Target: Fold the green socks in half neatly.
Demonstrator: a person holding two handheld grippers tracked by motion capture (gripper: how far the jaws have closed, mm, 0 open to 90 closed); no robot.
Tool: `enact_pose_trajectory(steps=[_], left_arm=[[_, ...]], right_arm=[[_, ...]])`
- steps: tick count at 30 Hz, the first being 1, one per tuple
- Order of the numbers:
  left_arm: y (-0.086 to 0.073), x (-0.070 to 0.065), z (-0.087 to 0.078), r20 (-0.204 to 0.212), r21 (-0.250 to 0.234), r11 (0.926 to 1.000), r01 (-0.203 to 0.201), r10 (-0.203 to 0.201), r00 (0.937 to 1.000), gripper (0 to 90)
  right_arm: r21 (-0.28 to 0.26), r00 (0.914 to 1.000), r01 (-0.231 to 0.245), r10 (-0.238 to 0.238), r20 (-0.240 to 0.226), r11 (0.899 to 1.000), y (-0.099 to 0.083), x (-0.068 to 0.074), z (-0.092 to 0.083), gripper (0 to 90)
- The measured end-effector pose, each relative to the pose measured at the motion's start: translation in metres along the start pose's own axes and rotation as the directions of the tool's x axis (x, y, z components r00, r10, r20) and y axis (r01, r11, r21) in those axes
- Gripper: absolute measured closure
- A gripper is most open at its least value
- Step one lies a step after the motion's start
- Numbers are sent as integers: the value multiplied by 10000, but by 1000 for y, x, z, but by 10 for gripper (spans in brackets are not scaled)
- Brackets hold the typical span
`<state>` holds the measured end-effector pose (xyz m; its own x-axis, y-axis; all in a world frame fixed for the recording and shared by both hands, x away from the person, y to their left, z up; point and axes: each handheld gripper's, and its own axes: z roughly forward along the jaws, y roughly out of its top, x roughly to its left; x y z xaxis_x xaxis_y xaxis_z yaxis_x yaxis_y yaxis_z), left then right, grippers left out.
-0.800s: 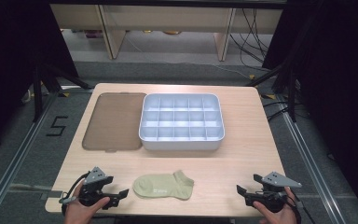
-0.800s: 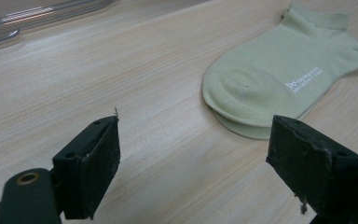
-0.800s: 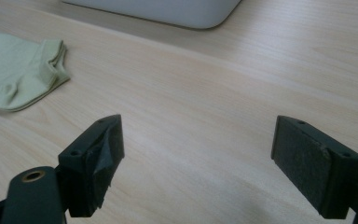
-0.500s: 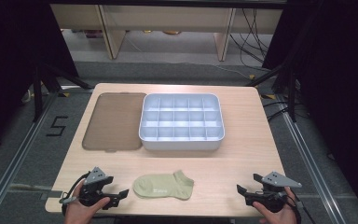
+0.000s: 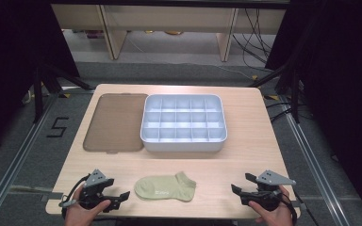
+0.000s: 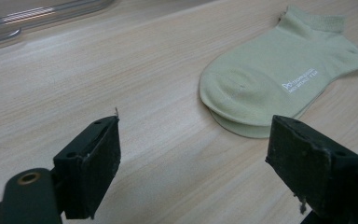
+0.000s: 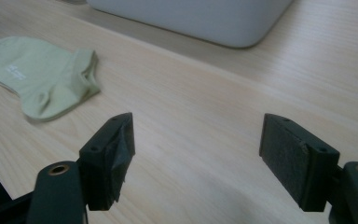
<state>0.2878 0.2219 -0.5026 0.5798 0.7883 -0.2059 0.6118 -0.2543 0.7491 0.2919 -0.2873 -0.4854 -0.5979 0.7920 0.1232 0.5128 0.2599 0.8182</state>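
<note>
**Sock flat on the table, both my grippers apart and idle**

The sock [image 5: 165,187] lies flat near the table's [image 5: 245,155] front edge in the high view, at six o'clock from the compartment tray [image 5: 184,123], with the brown lid [image 5: 114,122] at the tray's nine o'clock. My left gripper [image 5: 118,200] rests just beside the sock's toe at its nine o'clock; my right gripper [image 5: 239,195] sits well apart at its three o'clock. Nothing has shifted from the earlier frames: sock, tray, lid and both my hands hold the same places.

In the left gripper view my jaws stand spread and empty, the sock [image 6: 279,79] at one o'clock.

In the right gripper view my jaws are spread with bare table between them, the sock [image 7: 39,74] at ten o'clock, the tray [image 7: 191,18] at twelve.
</note>
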Motion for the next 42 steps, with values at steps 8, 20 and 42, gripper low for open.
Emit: enact_pose_trajectory(steps=[8,20,42], left_arm=[[0,2,-4,67,181,9992,-354,353,9994,167],[3,-1,-2,122,150,9991,-401,399,9991,167],[3,-2,-1,53,108,9998,-189,189,9998,177]], right_arm=[[331,9980,466,-451,-438,9984,15,16,16,287],[756,9867,1225,-1132,-1165,9896,35,48,51,255],[1505,9671,2110,-1840,-1755,9658,46,81,114,380]])
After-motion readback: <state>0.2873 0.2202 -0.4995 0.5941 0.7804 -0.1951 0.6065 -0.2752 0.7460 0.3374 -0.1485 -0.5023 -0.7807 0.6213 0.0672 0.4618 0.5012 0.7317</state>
